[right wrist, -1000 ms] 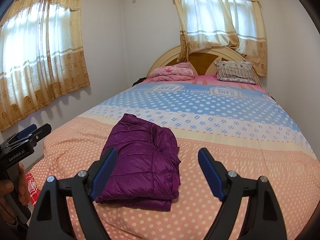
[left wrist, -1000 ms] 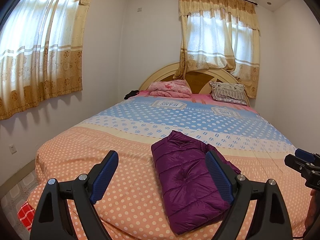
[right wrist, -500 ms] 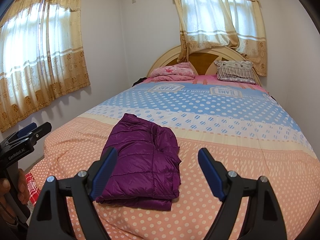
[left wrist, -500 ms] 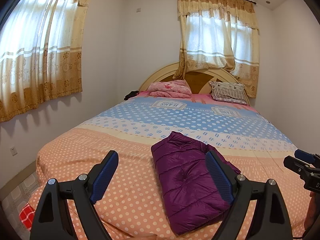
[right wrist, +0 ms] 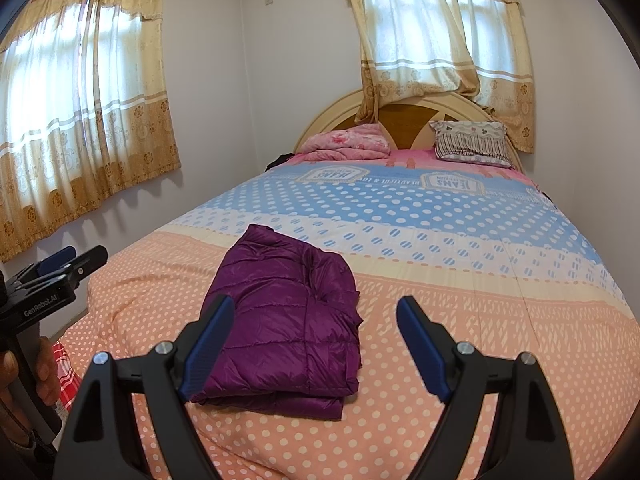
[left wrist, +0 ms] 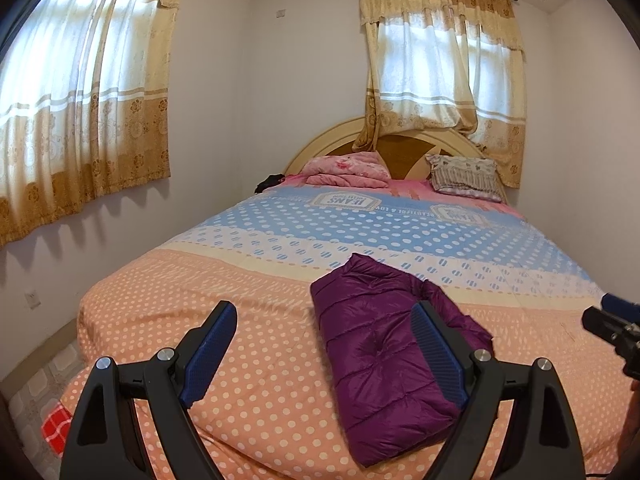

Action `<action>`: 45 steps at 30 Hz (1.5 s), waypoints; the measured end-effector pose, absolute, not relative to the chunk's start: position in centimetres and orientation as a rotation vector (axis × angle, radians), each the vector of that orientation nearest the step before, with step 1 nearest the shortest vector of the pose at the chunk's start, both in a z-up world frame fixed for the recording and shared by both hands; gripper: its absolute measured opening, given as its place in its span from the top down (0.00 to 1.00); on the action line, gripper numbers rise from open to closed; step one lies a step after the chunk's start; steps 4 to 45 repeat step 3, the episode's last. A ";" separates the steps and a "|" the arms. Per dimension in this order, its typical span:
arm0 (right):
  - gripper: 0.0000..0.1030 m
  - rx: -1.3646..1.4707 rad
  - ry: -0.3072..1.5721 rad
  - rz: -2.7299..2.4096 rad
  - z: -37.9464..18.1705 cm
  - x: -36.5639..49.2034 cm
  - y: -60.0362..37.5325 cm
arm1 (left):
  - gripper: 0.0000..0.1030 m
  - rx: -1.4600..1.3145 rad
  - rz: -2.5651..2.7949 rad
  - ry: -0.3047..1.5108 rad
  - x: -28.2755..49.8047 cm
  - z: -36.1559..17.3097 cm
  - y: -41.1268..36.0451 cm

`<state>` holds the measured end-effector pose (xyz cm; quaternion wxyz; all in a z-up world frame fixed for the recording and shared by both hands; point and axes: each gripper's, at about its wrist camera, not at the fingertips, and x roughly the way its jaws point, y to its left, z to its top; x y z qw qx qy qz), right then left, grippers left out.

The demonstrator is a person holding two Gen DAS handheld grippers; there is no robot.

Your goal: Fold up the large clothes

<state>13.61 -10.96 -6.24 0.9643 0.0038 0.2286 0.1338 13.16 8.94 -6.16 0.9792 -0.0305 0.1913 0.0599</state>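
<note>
Almost nothing had moved since the earlier frames: both views drifted slightly, and the folded jacket lay exactly where it had been.

Nearest the lens, the left hand-held gripper (left wrist: 322, 354) hung above the foot of the bed with its blue-padded jaws spread wide and nothing between them. The right hand-held gripper (right wrist: 315, 346) was likewise wide open and empty. Just beyond them, the glossy purple quilted puffer jacket (right wrist: 280, 320) rested as a compact rectangular bundle on the peach, polka-dotted end of the bedspread (right wrist: 460, 360), near the bed's foot. Farther off lay the blue dotted band, then a crumpled pink blanket (left wrist: 348, 168) and a grey striped pillow (left wrist: 466, 178) against the arched wooden headboard (right wrist: 404, 114), with gold-patterned curtains (left wrist: 80, 92) over the windows.

The fold looked essentially finished. The risk from here was the slick, puffy filling: trapped air could spring the layers apart, and a careless brush from a jaw could slide the top layer off.

The right view showed the stacked layer edges at the bundle's near end, which the left view did not; the left view showed the bundle's long side instead. Each view also caught the other hand-held gripper at its edge.
</note>
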 end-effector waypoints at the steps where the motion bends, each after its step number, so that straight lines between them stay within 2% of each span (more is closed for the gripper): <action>1: 0.17 0.007 0.463 0.272 -6.3 13.6 -11.0 | 0.14 -0.060 0.119 0.382 13.1 -6.2 8.9; 45: 0.17 0.004 0.465 0.274 -6.3 13.5 -11.0 | 0.14 -0.055 0.111 0.380 13.1 -6.1 8.8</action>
